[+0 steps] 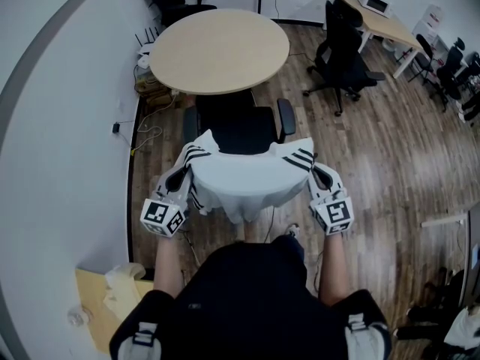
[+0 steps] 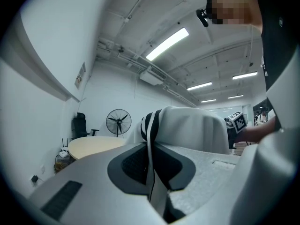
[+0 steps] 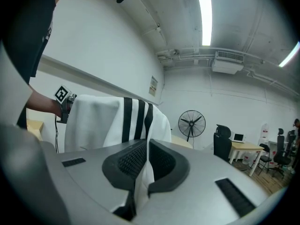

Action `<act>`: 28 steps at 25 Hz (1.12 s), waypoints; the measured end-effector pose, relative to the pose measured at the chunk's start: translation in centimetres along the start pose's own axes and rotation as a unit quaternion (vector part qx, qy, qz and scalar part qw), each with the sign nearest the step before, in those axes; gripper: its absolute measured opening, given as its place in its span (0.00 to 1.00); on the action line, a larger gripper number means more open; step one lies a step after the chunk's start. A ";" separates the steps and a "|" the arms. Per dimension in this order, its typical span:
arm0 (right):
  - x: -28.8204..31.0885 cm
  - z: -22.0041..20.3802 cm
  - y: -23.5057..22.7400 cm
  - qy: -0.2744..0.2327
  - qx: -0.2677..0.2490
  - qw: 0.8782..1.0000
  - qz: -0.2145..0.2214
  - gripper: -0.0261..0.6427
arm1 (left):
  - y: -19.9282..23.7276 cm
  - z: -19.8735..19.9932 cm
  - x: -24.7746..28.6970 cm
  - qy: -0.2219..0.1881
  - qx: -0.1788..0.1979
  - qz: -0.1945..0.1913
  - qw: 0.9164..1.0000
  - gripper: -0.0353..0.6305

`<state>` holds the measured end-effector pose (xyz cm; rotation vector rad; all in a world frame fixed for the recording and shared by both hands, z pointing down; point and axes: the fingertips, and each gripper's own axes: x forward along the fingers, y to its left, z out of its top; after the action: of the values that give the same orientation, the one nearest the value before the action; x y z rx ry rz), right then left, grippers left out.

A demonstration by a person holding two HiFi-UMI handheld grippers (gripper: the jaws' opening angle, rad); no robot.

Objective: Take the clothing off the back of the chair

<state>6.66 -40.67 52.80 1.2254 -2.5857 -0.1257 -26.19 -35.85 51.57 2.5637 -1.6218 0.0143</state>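
A white garment with black stripes [image 1: 244, 177] hangs over the back of a black office chair [image 1: 238, 128] in front of me. My left gripper [image 1: 182, 172] is shut on the garment's left striped shoulder. The cloth [image 2: 151, 172] is pinched flat between its dark pads. My right gripper [image 1: 318, 173] is shut on the right striped shoulder, with white fabric [image 3: 143, 179] squeezed between its pads. From each gripper view the draped garment [image 2: 187, 128] [image 3: 112, 123] rises just beyond the jaws, and the opposite gripper's marker cube [image 2: 237, 121] [image 3: 62, 94] shows past it.
A round beige table [image 1: 219, 49] stands just beyond the chair. A second black office chair [image 1: 341, 51] and a desk [image 1: 382, 25] are at the back right. A standing fan [image 3: 191, 123] is behind the table. A white wall [image 1: 60, 126] runs close on the left.
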 end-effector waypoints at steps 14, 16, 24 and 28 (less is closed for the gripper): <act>-2.2 0.4 0.6 0.002 -0.006 0.999 -0.045 0.04 | -0.6 0.9 -1.5 -0.015 0.003 -0.019 1.000 0.07; -2.5 0.6 1.0 -0.002 -0.002 0.999 -0.048 0.04 | -0.6 0.9 -2.0 -0.016 0.003 -0.021 1.000 0.07; -4.2 0.2 2.5 -0.001 0.001 0.998 -0.062 0.04 | -1.4 0.7 -3.1 -0.016 0.004 -0.035 0.999 0.07; -4.9 0.2 2.7 -0.003 0.001 0.998 -0.067 0.04 | -1.6 1.0 -3.2 -0.017 0.005 -0.040 0.999 0.07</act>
<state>7.51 -35.16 52.08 1.4019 -2.5071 -0.1528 -26.19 -32.35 50.22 2.6486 -1.5332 -0.0270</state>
